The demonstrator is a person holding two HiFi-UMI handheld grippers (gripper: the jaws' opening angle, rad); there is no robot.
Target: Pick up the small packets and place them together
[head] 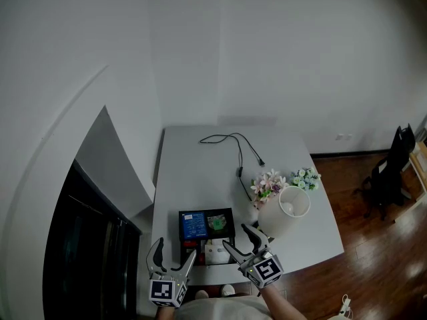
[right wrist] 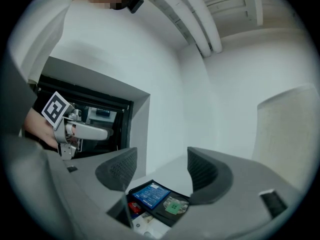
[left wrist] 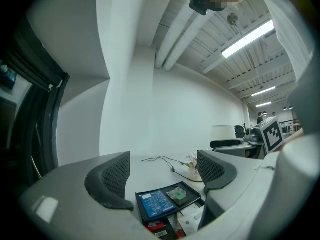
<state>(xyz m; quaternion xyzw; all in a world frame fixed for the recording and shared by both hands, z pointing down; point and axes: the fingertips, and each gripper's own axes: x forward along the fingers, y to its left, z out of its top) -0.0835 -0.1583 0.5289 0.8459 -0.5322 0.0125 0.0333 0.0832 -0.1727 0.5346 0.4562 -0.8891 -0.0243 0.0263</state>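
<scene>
Nearest: left hand-held gripper (head: 176, 247) and right hand-held gripper (head: 233, 235), both with jaws apart, empty. Just ahead, between them: small packets (head: 194, 224) bunched on and beside black tray (head: 207, 211). Already gathered or awaiting gathering, undecidable.

Dim, sharp frames; ceiling strip light (left wrist: 248, 37) glare; heavy fisheye vignette

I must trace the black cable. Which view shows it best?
The head view: the black cable shows from above, loop included. The left gripper view catches the cable low and foreshortened; the right gripper view misses it.
</scene>
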